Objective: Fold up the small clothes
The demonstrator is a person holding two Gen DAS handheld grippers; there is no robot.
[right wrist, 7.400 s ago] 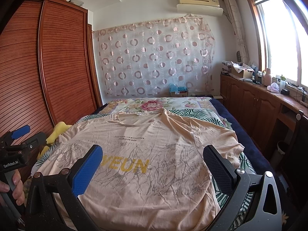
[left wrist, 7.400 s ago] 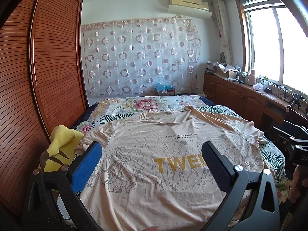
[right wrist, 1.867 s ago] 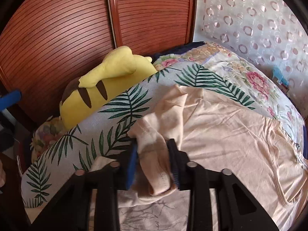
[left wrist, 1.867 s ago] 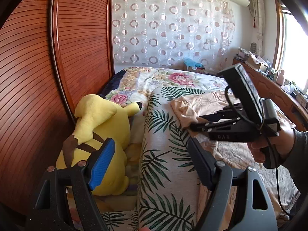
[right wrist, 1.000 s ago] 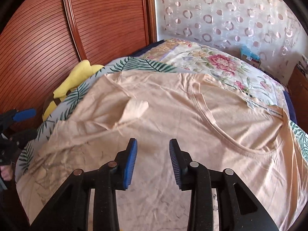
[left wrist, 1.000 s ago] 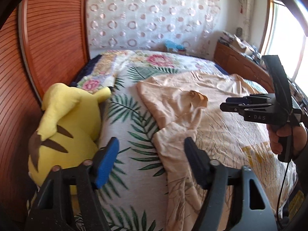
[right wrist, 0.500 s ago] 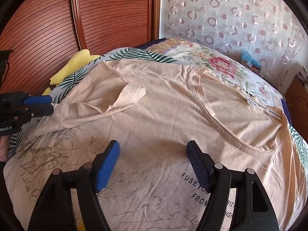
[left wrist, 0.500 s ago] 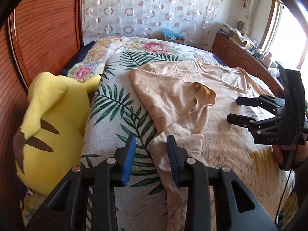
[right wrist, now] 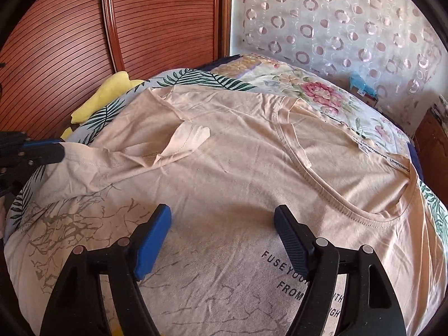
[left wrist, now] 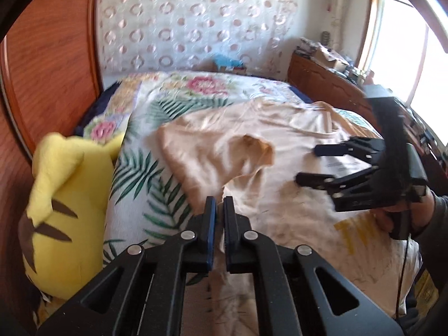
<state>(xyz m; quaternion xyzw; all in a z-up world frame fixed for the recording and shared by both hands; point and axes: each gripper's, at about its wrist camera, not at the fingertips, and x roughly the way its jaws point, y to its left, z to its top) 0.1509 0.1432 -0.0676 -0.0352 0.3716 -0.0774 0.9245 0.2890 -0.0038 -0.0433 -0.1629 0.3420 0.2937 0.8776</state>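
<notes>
A beige T-shirt (right wrist: 238, 168) with grey line print and yellow letters lies spread on the bed; it also shows in the left wrist view (left wrist: 280, 184). Its left sleeve (right wrist: 184, 140) is folded inward onto the body. My left gripper (left wrist: 219, 210) is shut on the shirt's side edge below that sleeve; it shows at the left edge of the right wrist view (right wrist: 44, 149). My right gripper (right wrist: 222, 224) is open and empty above the chest area; it also shows in the left wrist view (left wrist: 310, 165).
A yellow plush toy (left wrist: 64, 190) lies at the bed's left side against the wooden wardrobe (right wrist: 140, 19). The floral and leaf bedspread (left wrist: 140, 173) shows around the shirt. A wooden cabinet (left wrist: 322, 84) with clutter stands under the window on the right.
My left gripper closed onto the shirt's side edge. My right gripper opened a little wider and hovers over the chest. Earlier it folded the sleeve inward and let it go.
</notes>
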